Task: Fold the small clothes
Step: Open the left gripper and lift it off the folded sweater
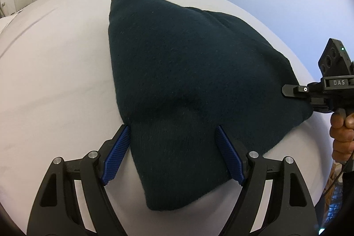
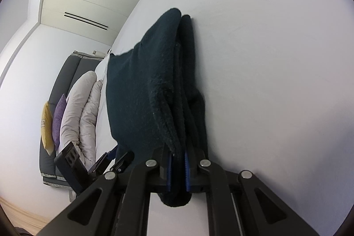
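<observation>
Lying on white sheeted bed: dark green knitted garment, bunching; left gripper spread wide, right gripper clamping it.

The garment lies on the bed ahead of me. Its near end sits between my left gripper's spread fingers. My right gripper is at its right corner, with my fingers closed on folded layers.
</observation>
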`<control>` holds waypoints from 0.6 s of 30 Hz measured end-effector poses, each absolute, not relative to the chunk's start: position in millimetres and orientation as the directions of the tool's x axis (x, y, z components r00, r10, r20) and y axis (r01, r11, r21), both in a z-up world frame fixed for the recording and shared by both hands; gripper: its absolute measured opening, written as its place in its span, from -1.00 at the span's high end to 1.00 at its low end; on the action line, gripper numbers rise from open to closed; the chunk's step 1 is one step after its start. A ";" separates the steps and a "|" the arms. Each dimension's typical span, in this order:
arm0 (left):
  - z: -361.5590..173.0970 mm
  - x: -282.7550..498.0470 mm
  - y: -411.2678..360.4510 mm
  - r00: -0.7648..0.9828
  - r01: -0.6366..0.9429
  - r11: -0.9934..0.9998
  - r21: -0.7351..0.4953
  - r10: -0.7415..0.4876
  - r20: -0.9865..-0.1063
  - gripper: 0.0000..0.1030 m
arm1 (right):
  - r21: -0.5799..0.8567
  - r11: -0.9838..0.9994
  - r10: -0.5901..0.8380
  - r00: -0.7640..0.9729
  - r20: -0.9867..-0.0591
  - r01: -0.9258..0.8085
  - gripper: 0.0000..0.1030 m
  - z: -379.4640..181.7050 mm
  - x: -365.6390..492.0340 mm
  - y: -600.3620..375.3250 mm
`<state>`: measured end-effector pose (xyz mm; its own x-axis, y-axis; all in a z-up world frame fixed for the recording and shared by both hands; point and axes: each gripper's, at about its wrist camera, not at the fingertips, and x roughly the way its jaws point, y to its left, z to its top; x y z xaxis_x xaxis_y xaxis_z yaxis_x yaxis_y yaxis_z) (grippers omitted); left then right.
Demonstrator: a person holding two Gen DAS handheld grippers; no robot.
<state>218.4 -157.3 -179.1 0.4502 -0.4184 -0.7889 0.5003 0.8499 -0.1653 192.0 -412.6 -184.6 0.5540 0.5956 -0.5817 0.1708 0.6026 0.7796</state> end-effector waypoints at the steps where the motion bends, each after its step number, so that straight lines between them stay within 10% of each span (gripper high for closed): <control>1: -180.0 220.6 -156.1 0.448 0.500 0.849 -0.170 -0.421 -0.788 -0.52 | 0.783 0.598 0.597 0.556 -0.578 0.172 0.84 -188.9 192.3 -413.1; 8: -159.0 211.0 -136.5 0.452 0.527 0.835 -0.157 -0.432 -0.780 -0.52 | 0.836 0.533 0.651 0.567 -0.504 0.131 0.74 -199.9 195.2 -420.7; 10: -143.4 216.5 -128.4 0.488 0.535 0.832 -0.145 -0.444 -0.752 -0.52 | 0.820 0.558 0.638 0.564 -0.524 0.131 0.58 -188.3 189.2 -421.8; 12: -127.8 227.9 -124.3 0.515 0.540 0.830 -0.144 -0.460 -0.723 -0.52 | 0.769 0.616 0.572 0.575 -0.585 0.170 -0.01 -175.4 180.2 -429.2; 15: -110.8 256.2 -129.2 0.550 0.560 0.817 -0.134 -0.488 -0.678 -0.52 | 0.706 0.681 0.457 0.641 -0.617 0.194 -0.01 -148.1 170.0 -443.9; 18: -108.4 297.8 -151.2 0.519 0.613 0.773 -0.163 -0.549 -0.655 -0.52 | 0.800 0.599 0.573 0.678 -0.461 0.037 0.12 -121.2 187.4 -436.9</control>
<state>297.8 -151.2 -108.4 0.5188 -0.5494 -0.6550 0.6127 0.7732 -0.1633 187.4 -436.9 -121.2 0.6775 0.5734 -0.4607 0.0375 0.5986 0.8002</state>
